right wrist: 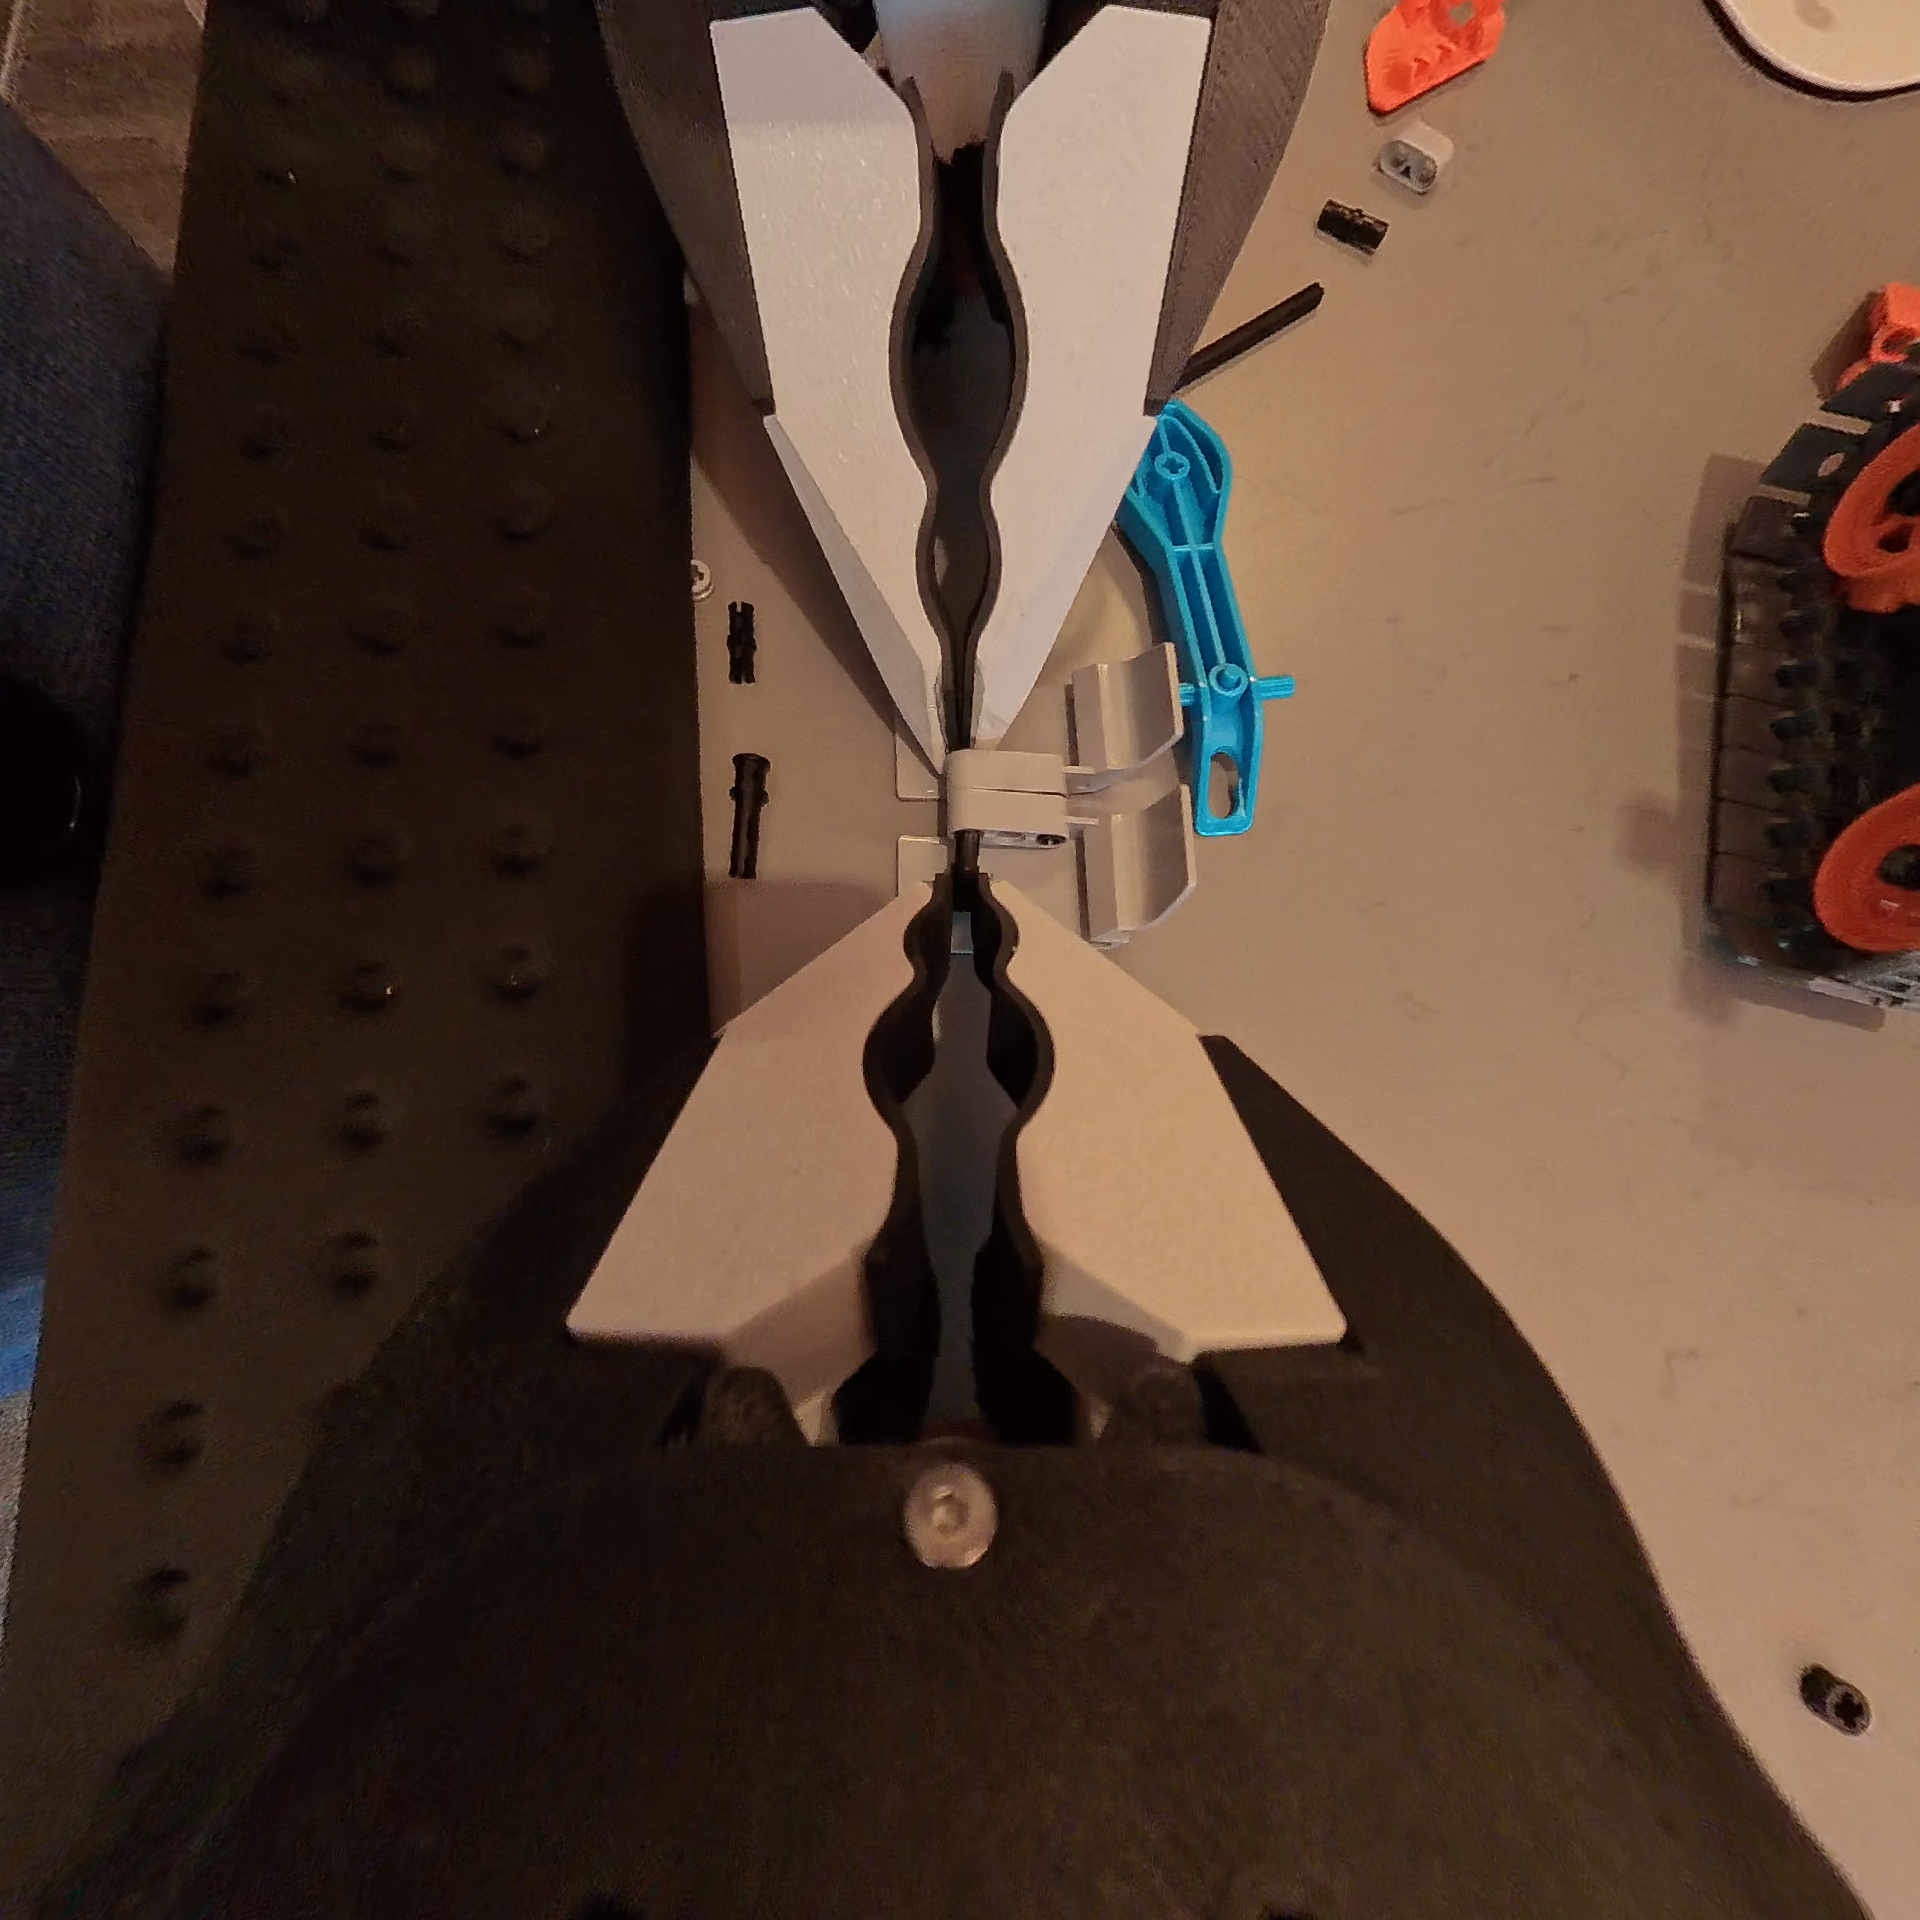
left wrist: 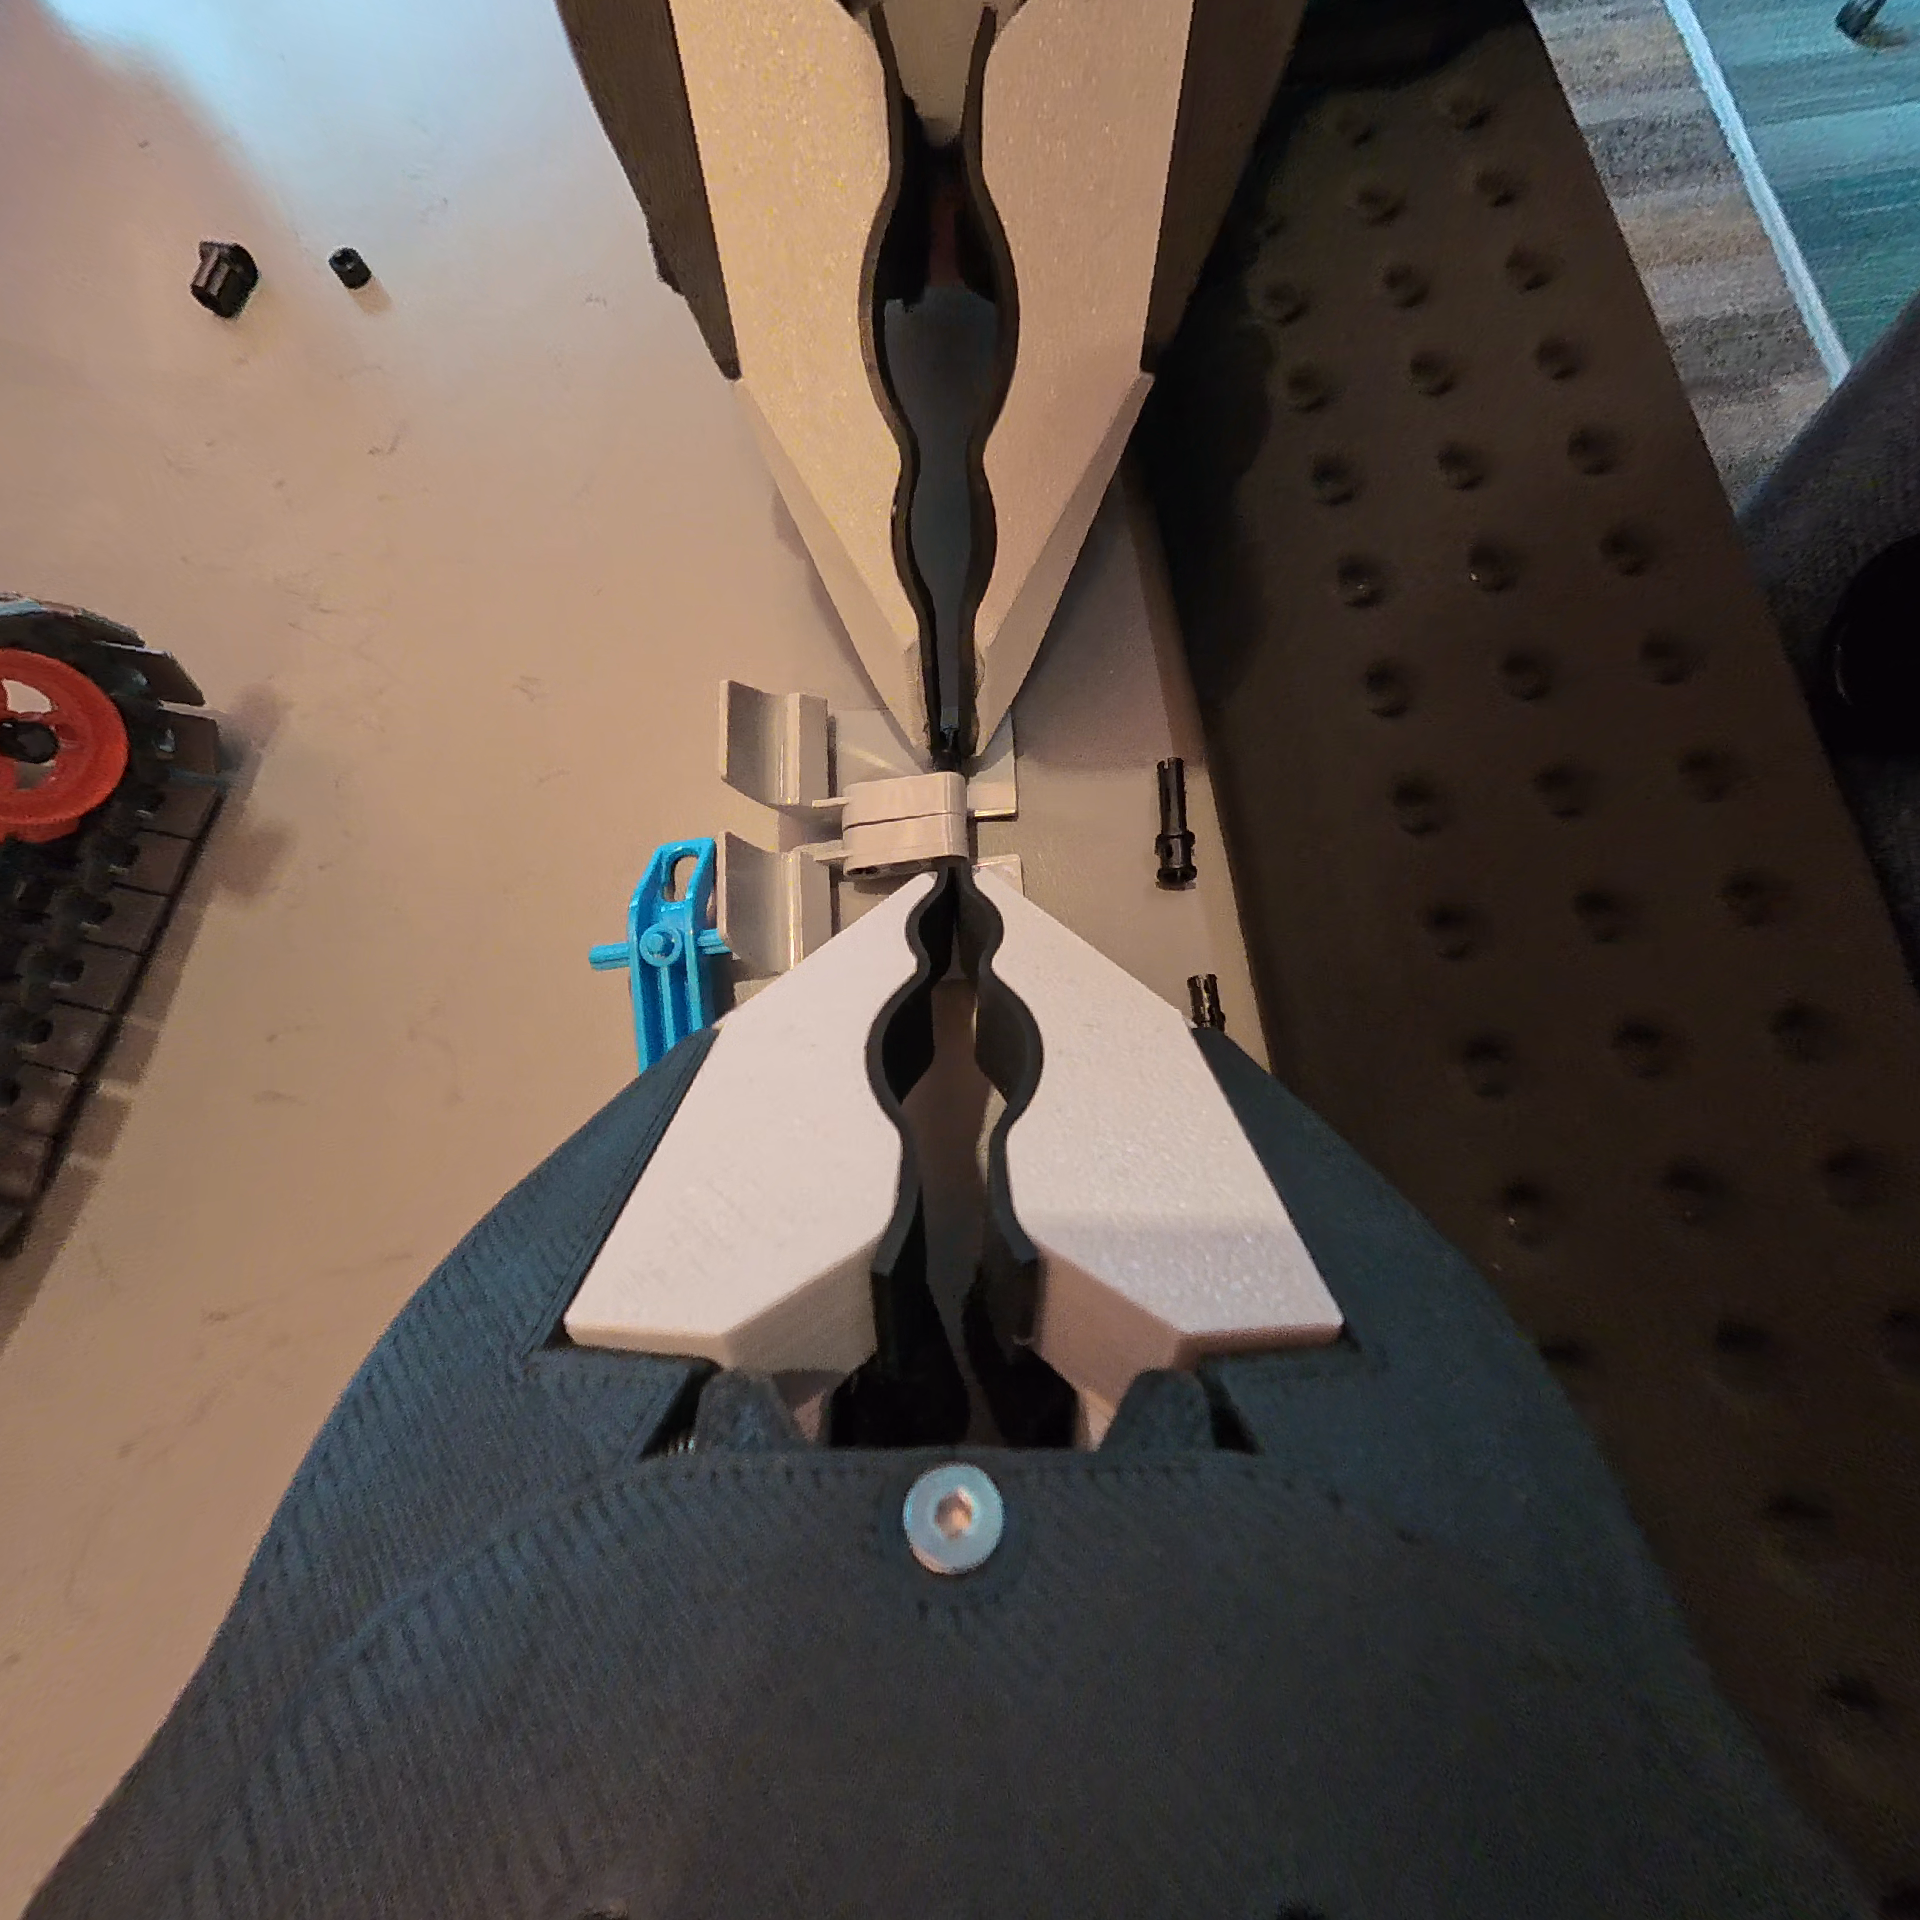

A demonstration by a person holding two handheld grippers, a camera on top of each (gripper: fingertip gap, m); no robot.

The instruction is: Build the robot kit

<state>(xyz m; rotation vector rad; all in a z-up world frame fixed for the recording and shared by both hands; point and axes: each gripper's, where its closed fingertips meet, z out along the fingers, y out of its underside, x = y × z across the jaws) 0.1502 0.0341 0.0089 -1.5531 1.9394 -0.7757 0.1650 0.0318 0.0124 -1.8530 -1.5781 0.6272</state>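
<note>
Both grippers meet tip to tip over the table (left wrist: 436,520). Left gripper (left wrist: 951,883) has its fingers pressed nearly together, pinching the near end of a small grey hinged piece (left wrist: 904,821); right gripper (right wrist: 961,883) is likewise closed, gripping a thin black pin (right wrist: 968,847) that enters the same grey piece from its own side. In each wrist view the other gripper comes straight in from ahead, so both lie along one line, with the grey piece crosswise between their tips and equally near to both. Its two curved grey flaps (right wrist: 1127,800) stick out sideways towards one blue curved arm (right wrist: 1195,623) lying just beside them. Two short black pegs (left wrist: 1174,821) lie by the edge of one black studded mat (left wrist: 1507,831). One tracked assembly with orange wheels (right wrist: 1849,727) sits well apart.
</note>
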